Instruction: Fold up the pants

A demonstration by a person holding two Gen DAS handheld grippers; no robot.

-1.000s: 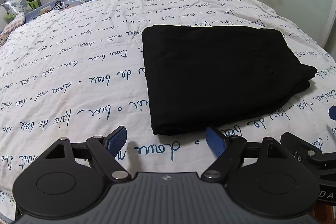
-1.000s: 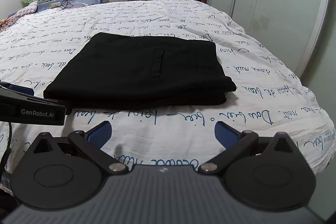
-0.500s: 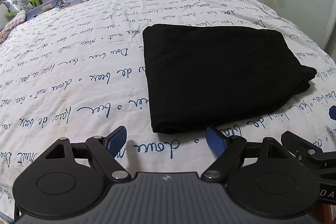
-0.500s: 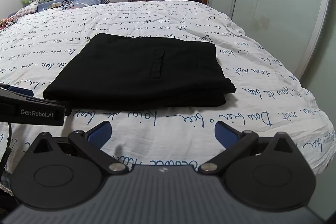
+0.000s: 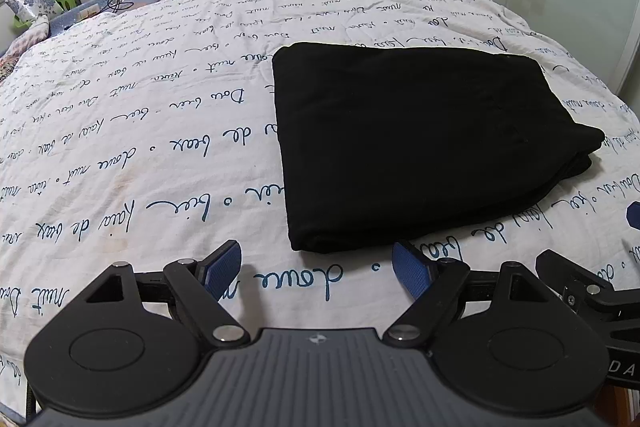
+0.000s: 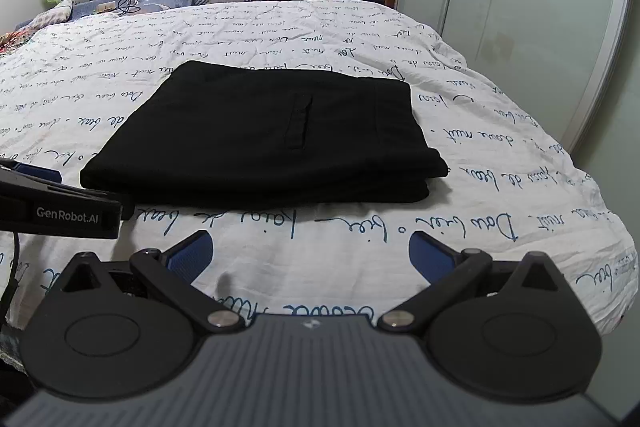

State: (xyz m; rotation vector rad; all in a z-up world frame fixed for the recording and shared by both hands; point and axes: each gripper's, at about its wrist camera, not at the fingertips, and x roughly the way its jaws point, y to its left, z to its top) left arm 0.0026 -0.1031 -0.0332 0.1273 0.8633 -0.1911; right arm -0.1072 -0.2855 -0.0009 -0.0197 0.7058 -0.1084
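I judge the folding finished, because the black pants (image 5: 420, 143) lie as a neat stack on the bed (image 5: 140, 147) just ahead of my left claw (image 5: 318, 267) and right claw (image 6: 310, 255), both wide and empty, so next I only pull back.

- "GenRobot.AI", white letters on the black side of the left gripper (image 6: 60, 203), left edge of the right wrist view.
- "DA", partly cut off, on the right gripper (image 5: 600, 307), lower right of the left wrist view.
- Blue cursive script all over the white bedspread (image 6: 280, 39); "Dou", "bien", "de beaux" can be made out.
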